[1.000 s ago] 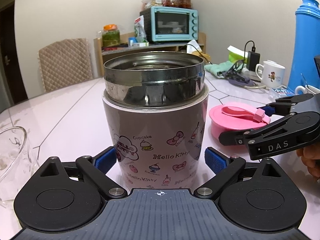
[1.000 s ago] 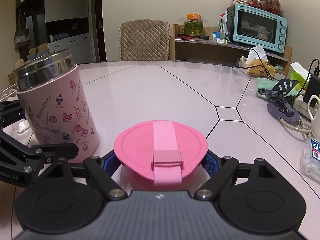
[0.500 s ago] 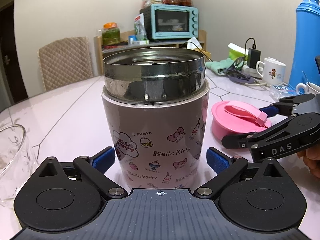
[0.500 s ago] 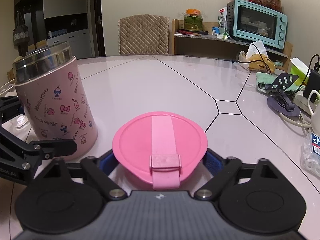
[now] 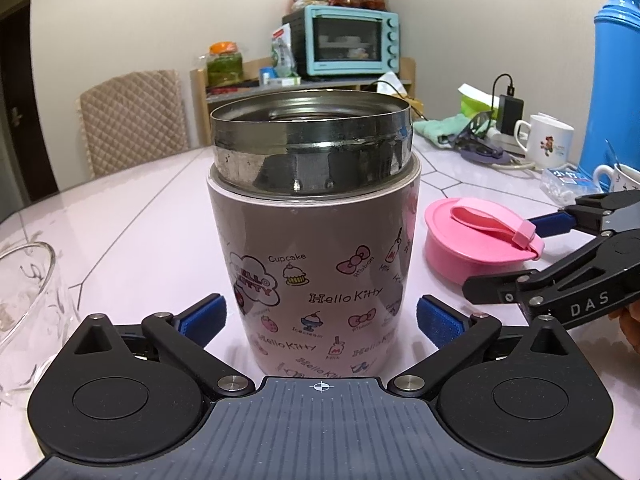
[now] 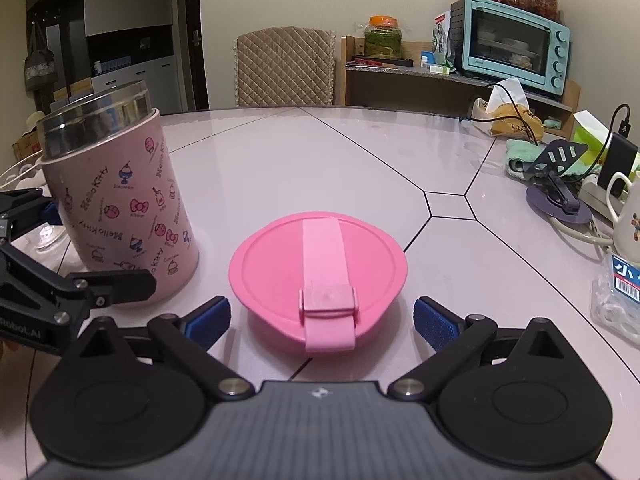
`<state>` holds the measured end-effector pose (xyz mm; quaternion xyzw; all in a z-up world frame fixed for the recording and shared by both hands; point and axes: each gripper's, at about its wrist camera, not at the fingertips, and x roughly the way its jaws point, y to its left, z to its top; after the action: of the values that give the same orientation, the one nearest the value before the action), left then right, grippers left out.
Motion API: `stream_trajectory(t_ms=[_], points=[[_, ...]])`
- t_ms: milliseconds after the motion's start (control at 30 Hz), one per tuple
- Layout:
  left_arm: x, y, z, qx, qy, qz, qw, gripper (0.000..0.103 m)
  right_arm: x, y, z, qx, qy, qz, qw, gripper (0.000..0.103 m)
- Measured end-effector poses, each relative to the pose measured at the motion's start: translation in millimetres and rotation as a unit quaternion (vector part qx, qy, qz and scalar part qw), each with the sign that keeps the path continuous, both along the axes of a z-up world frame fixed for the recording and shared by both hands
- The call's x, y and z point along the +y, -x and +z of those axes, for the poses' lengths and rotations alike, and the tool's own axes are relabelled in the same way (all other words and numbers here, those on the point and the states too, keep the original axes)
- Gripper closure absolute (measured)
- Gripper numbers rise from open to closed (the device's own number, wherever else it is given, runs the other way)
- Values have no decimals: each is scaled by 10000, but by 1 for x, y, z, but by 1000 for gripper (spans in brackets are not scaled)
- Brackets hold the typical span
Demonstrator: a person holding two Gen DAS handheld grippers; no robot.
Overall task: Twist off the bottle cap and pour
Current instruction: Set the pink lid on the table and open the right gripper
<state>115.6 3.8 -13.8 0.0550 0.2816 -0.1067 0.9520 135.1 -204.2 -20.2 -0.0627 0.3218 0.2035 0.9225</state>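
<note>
A pink Hello Kitty jar with a bare steel mouth stands upright on the table, its cap off. My left gripper straddles the jar low down; its jaws are opening and the blue pads stand clear of the wall. The pink cap with its strap lies flat on the table to the jar's right. My right gripper flanks the cap; its jaws are opening and the pads do not touch it. The jar and the cap show in both views. A clear glass stands at the far left.
A pale table with dark seams. At the right stand a blue thermos, white mugs, a phone stand, cables and a plastic packet. A quilted chair and a shelf with a teal oven stand behind.
Both grippers have spread their jaws. The right one let go of the pink cap, which now lies on the table; the left pads have drawn away from the jar's sides.
</note>
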Motion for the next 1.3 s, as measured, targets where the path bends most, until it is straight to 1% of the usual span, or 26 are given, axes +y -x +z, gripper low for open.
stream_trajectory(t_ms=[67, 400, 733, 1067, 1300], points=[[0, 1, 0, -5, -13, 0, 10000, 0, -1, 2, 0, -2, 1, -12, 10000, 0], [-3, 5, 1, -60, -81, -2, 9999, 0, -2, 11, 3, -10, 133, 12, 9999, 0], [-9, 9, 0, -23, -253, 24, 9997, 0, -8, 18, 5, 27, 52, -19, 10000, 0], [-14, 20, 7, 32, -171, 10, 9998, 0, -15, 28, 8, 22, -32, -89, 10000, 0], [-14, 30, 10, 46, -81, 36, 10000, 0, -18, 40, 15, -80, -23, -119, 9999, 0]])
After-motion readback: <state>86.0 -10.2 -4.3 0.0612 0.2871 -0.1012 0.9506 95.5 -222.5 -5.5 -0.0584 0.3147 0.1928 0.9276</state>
